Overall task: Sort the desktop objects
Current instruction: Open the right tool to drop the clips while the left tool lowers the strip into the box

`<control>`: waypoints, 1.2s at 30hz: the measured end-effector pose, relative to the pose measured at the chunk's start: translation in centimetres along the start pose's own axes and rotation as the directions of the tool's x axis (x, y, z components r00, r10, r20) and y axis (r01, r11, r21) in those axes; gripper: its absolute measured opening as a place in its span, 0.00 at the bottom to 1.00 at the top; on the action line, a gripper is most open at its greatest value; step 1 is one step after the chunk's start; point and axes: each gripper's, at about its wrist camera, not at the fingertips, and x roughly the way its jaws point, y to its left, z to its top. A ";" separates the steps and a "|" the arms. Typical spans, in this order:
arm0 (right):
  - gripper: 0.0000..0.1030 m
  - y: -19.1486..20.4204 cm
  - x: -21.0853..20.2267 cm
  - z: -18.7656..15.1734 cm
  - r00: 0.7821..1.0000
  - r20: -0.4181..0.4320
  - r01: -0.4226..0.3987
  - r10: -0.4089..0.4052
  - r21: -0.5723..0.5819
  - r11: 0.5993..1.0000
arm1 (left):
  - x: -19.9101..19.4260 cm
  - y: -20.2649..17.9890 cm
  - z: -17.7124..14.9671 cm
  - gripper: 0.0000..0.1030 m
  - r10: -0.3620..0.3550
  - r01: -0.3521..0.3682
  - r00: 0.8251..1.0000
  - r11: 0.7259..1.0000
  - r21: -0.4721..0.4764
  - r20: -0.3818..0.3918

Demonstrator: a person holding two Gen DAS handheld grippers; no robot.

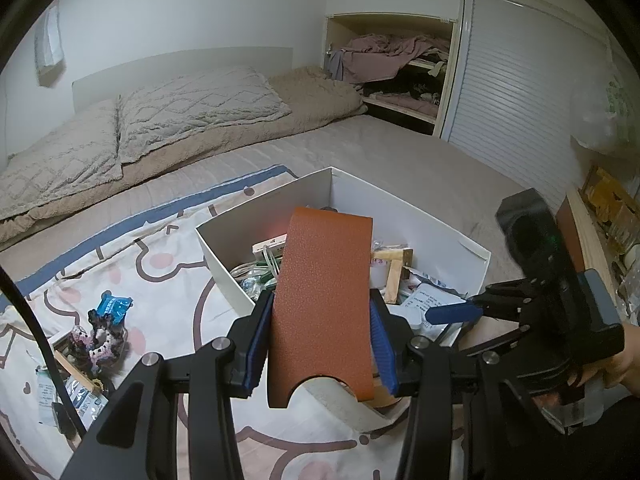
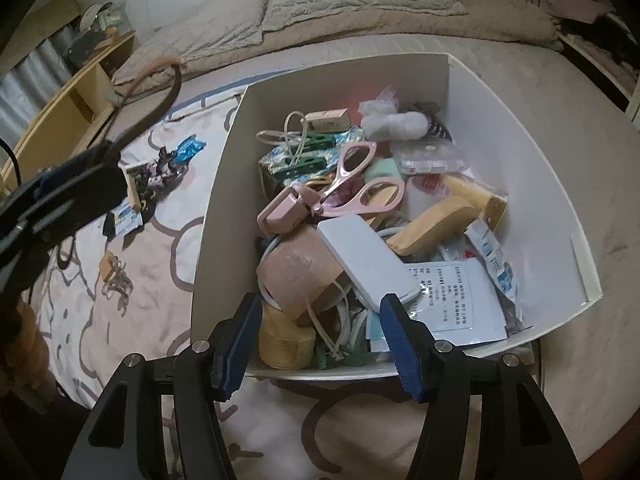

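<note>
Orange leather case (image 1: pixel 322 304) is clamped between the blue pads of the left gripper (image 1: pixel 320 344), raised above the near edge of the white box (image 1: pixel 416 208) that stands on the bed (image 1: pixel 360 148). The right gripper (image 2: pixel 320 344) is wide and holds nothing; it hangs over the near wall of this box, above a grey card (image 2: pixel 368 260) and a pink pouch (image 2: pixel 296 276). Inside the box lie also pink scissors (image 2: pixel 356 184) and a printed leaflet (image 2: pixel 460 300). Left of the box, on the patterned sheet (image 2: pixel 160 248), a blue packet (image 1: pixel 114 306) lies close to a purple beaded thing (image 1: pixel 100 344).
</note>
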 end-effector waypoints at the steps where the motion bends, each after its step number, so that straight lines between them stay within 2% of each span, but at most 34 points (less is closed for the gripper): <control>1: 0.60 -0.2 -0.3 0.0 1.000 0.010 0.006 -0.006 0.004 1.000 | 0.1 0.0 0.0 0.44 -0.003 0.003 1.000 1.000 -0.004 -0.001; 6: 0.60 -0.9 -2.0 0.3 0.996 0.080 0.025 -0.027 0.036 0.999 | 0.7 0.0 0.0 0.44 -0.025 0.025 1.000 0.999 -0.031 -0.005; 10: 0.60 -2.1 -3.5 0.6 0.990 0.136 0.020 -0.035 0.105 0.994 | 1.7 -0.2 0.0 0.44 -0.042 0.041 0.999 0.998 -0.052 -0.023; 16: 0.60 -3.2 -4.4 0.7 0.983 0.173 0.026 -0.054 0.162 0.986 | 3.3 -1.1 -0.3 0.44 -0.057 0.053 0.997 0.997 -0.063 -0.054; 27: 0.60 -3.3 -5.5 0.5 0.970 0.220 0.071 -0.100 0.135 0.988 | 5.8 -3.1 -1.6 0.44 -0.063 0.057 0.988 0.997 -0.045 -0.138; 36: 0.60 -3.2 -5.6 0.1 0.971 0.212 0.089 -0.108 0.098 0.991 | 7.2 -4.9 -2.7 0.44 -0.056 0.056 0.981 0.998 -0.004 -0.185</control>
